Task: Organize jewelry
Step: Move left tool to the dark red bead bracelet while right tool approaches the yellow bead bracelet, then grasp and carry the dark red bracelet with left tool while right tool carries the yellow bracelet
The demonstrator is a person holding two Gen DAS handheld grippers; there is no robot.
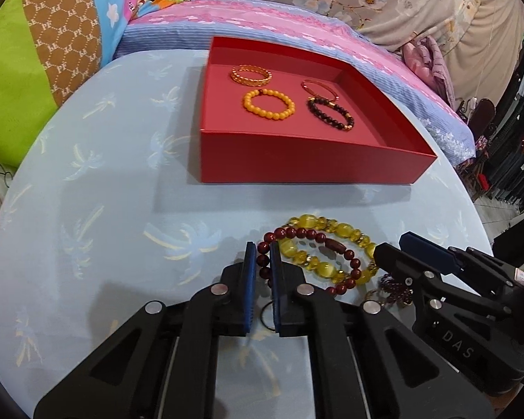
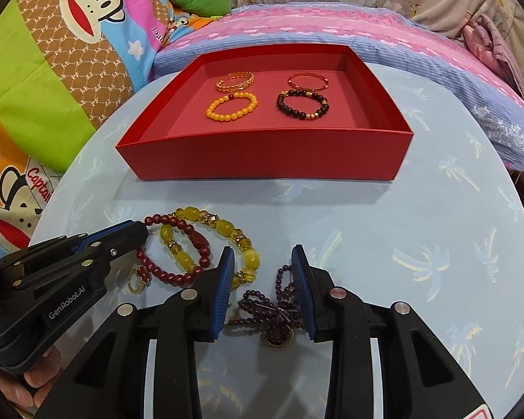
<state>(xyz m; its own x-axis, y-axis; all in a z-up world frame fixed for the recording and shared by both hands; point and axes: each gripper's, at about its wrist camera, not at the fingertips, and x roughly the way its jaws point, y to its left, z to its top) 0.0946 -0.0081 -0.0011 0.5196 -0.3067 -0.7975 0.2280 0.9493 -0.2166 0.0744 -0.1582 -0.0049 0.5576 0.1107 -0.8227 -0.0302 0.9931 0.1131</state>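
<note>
On the blue table, a red tray holds four bracelets: a gold bangle, a thin red-gold bangle, an orange bead bracelet and a dark bead bracelet. Nearer the cameras lie a maroon bead bracelet, overlapping a yellow bead bracelet, and a purple bead strand. Left gripper: jaws clamped on the maroon bracelet's beads. Right gripper: jaws part-open, straddling the purple strand; whether the pads press on it cannot be told.
</note>
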